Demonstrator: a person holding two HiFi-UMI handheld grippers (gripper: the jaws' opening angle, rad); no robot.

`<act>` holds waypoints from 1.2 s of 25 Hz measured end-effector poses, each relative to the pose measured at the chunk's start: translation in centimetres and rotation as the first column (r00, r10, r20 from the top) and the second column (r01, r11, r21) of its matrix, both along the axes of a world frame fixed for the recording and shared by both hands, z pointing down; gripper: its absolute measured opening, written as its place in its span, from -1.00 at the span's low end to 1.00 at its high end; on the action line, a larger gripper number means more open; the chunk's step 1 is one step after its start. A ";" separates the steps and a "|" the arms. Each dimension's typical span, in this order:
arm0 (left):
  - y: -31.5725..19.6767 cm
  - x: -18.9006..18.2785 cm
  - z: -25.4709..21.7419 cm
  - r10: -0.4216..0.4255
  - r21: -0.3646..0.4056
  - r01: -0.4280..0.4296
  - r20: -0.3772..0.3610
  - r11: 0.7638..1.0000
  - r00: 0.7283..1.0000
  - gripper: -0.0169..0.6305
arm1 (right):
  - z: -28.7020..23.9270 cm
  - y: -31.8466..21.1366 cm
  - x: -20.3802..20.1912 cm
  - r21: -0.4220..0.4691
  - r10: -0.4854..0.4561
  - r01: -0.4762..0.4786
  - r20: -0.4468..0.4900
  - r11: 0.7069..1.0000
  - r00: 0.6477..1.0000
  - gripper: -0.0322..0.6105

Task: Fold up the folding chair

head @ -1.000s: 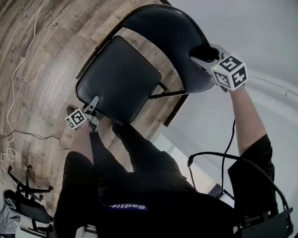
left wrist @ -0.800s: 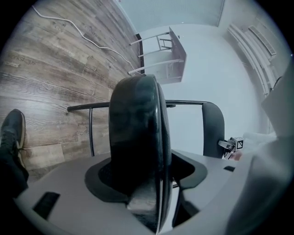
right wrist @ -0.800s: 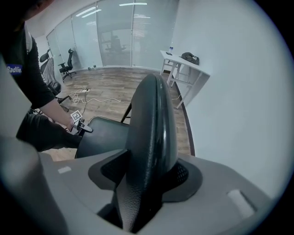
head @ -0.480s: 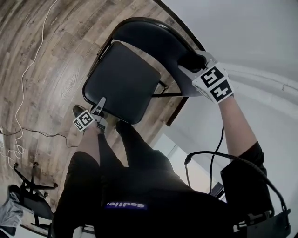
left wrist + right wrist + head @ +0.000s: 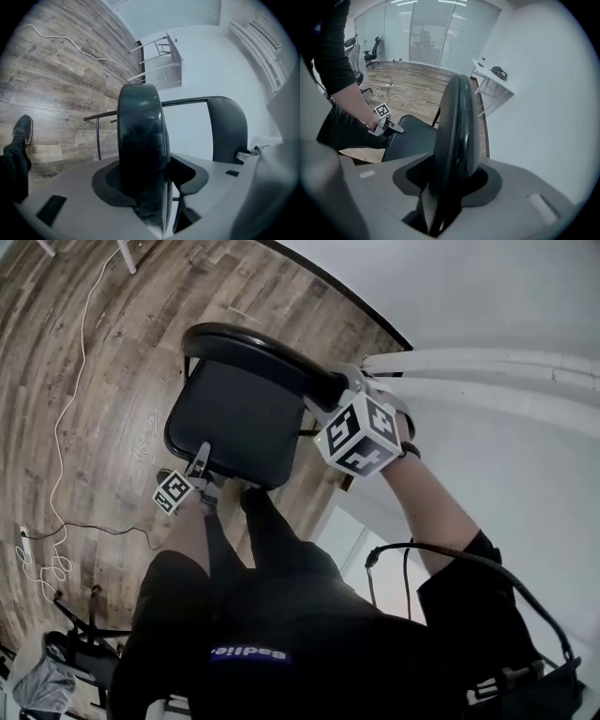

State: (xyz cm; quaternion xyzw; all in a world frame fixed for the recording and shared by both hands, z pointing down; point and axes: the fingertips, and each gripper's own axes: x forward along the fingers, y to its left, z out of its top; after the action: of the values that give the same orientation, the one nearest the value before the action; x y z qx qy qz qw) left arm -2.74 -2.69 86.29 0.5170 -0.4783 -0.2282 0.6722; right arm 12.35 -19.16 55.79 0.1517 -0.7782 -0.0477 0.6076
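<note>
The black folding chair stands on the wood floor in front of me. Its padded seat (image 5: pixel 234 418) is tilted up toward the backrest (image 5: pixel 253 348). My left gripper (image 5: pixel 202 454) grips the seat's front edge, and the seat (image 5: pixel 140 140) fills the gap between its jaws edge-on. My right gripper (image 5: pixel 342 381) clamps the backrest's top rim, which stands between its jaws as a dark curved edge (image 5: pixel 457 136). Both pairs of jaws have just been closing, with the chair between them. The right gripper view shows the seat (image 5: pixel 412 136) and my left gripper (image 5: pixel 386 125) below.
A white cable (image 5: pixel 70 399) trails over the floor at the left. An office chair base (image 5: pixel 75 634) stands at the lower left. A white wall (image 5: pixel 487 315) is close behind the chair, with a white table (image 5: pixel 161 65) beside it. My legs (image 5: pixel 281 531) and shoe (image 5: pixel 21 133) are near the seat.
The backrest has swung left and toward me with the right gripper on it. The seat's front edge has risen with the left gripper, so seat and backrest lie closer together.
</note>
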 end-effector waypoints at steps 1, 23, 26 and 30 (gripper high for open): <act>-0.3 0.2 -0.6 -0.002 0.003 0.002 0.002 1.000 1.000 -0.24 | -0.3 0.3 0.0 0.009 -0.001 0.001 0.001 1.000 1.000 -0.38; -10.8 3.9 -14.1 -0.004 0.111 0.008 -0.029 0.994 1.000 -0.32 | -5.3 6.2 -2.2 -0.049 -0.002 0.005 0.056 0.999 0.998 -0.68; -12.9 4.9 -15.7 0.009 0.133 -0.006 -0.023 0.991 1.000 -0.32 | -5.7 6.3 -2.2 -0.056 -0.001 0.004 0.065 0.998 0.998 -0.71; -15.1 5.9 -16.9 0.026 0.130 -0.026 0.009 0.991 1.000 -0.31 | -6.1 6.1 -2.1 -0.048 -0.002 0.006 0.066 0.999 0.998 -0.71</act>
State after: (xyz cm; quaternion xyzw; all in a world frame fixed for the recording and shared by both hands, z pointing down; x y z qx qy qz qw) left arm 3.15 -17.80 69.40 0.5668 -0.4580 -0.2483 0.6382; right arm 10.28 -13.05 49.64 0.1370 -0.7991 -0.0252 0.5848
